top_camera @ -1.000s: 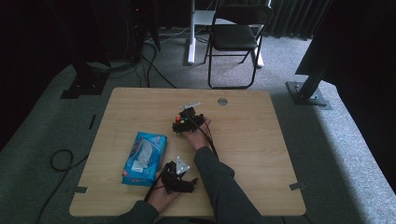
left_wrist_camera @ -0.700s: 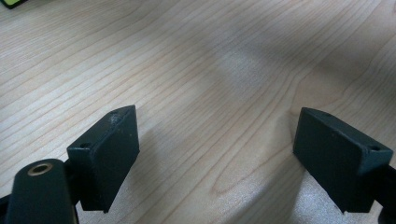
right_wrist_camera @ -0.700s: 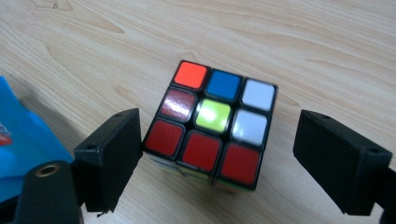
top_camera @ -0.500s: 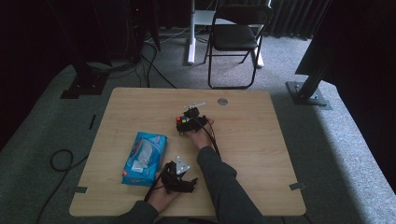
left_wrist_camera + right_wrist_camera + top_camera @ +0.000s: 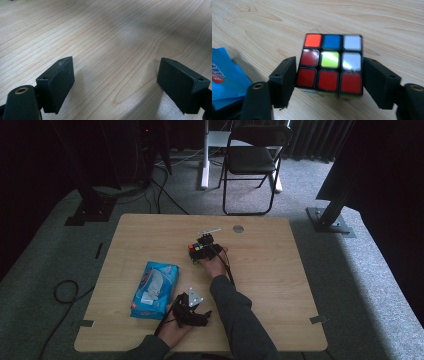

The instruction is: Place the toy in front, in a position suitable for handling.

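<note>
A: Nearest the person, what is the left tool (image 5: 192, 306) doing?

B: It rests low on the worktop (image 5: 280, 285), just right of the blue tissue pack (image 5: 155, 288). In the left gripper view its jaws stand wide apart with only bare wood between them, so it is open and holds nothing. The left hand (image 5: 175, 327) wraps the body from below and the forearm comes in short from the near edge. It looks parked, out of the way of the other arm.

A: And the puzzle cube (image 5: 331, 65)?

B: It sits on the worktop beyond the tissue pack and to its right, near the middle of the board. The right tool (image 5: 329, 82) has it between its jaws.

A: Gripped?

B: Its jaws have just been closing with the cube between them. In the right gripper view the left pad lies against the cube's red lower row and the right pad stands just beside the far face; the pads look to be at the point of contact, so a firm clamp cannot be claimed yet. The cube sits squarely between them, probably so both flat pads meet flat sides.

A: The right arm's pose?

B: The sleeve (image 5: 240, 315) stretches forward and slightly left from the near edge, the right hand (image 5: 216, 265) behind the tool, which points away from the person and tips down at the cube.

A: Anything farther off?

B: A small round disc (image 5: 238, 228) lies beyond the cube near the far edge, and a folding chair (image 5: 252, 160) stands on the floor behind.
</note>
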Available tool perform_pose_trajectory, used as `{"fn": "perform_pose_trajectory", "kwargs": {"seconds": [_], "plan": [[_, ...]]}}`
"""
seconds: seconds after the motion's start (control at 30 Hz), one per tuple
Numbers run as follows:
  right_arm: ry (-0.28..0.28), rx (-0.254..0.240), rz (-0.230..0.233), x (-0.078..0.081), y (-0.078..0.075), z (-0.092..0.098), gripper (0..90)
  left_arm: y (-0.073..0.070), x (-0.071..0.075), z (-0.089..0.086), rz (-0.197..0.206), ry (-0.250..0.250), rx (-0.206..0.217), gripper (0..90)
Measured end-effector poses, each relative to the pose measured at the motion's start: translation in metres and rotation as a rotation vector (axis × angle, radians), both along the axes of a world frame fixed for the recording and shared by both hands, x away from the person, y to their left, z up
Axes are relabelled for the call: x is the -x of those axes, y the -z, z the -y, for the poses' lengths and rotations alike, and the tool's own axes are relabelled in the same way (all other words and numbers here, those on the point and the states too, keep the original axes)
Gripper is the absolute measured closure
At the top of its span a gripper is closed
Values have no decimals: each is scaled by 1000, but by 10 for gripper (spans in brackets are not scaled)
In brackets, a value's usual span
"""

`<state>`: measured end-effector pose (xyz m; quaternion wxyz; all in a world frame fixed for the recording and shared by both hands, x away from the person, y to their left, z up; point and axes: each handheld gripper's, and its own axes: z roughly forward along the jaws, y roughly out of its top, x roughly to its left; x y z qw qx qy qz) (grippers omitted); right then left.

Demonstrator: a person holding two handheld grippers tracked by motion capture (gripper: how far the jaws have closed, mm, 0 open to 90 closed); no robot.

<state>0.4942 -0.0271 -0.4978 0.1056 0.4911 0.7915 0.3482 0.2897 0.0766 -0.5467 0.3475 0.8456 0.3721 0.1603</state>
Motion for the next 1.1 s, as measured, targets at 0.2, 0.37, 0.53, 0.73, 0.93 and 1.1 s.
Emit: {"fn": "perform_pose_trajectory", "kwargs": {"seconds": [0.2, 0.37, 0.53, 0.73, 0.93, 1.1], "plan": [[-4, 24, 18, 2, -2, 4, 329, 0, 0, 0, 0, 0, -1, 145], [-14, 23, 24, 6, -1, 7, 329, 0, 0, 0, 0, 1, -1, 145], [-14, 20, 32, 12, 0, 11, 329, 0, 0, 0, -1, 0, -1, 145], [-32, 9, 33, 19, 0, 14, 329, 0, 0, 0, -1, 0, 0, 145], [-52, 13, 35, 26, 0, 19, 329, 0, 0, 0, -1, 1, 0, 145], [-73, 18, 37, 31, 0, 24, 329, 0, 0, 0, -1, 0, -1, 144]]}}
